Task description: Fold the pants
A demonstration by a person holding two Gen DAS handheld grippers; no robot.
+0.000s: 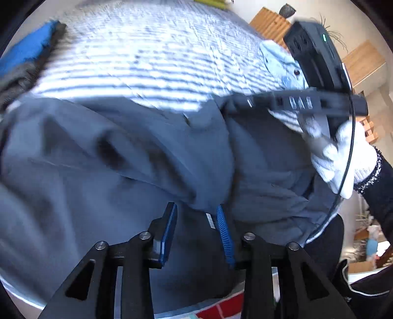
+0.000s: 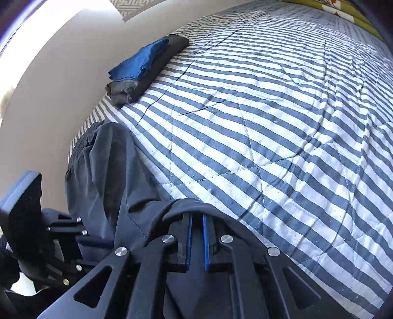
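Dark grey-blue pants (image 1: 122,159) lie rumpled across the near part of a striped quilt (image 1: 147,61). In the left wrist view my left gripper (image 1: 196,218) hovers over them, its blue pads apart, with cloth and a small white tag showing in the gap. My right gripper (image 1: 231,105), blurred and held by a white-gloved hand (image 1: 343,157), meets the pants' far edge at the right. In the right wrist view my right gripper (image 2: 196,218) has its pads nearly together, and a dark hem of the pants (image 2: 110,171) arches over its tips.
A folded stack of blue and grey clothes (image 2: 145,71) sits at the quilt's (image 2: 270,122) far left by a white wall (image 2: 49,86). A light blue garment with a button (image 1: 280,63) lies at the right. Wooden furniture (image 1: 270,22) stands beyond the bed.
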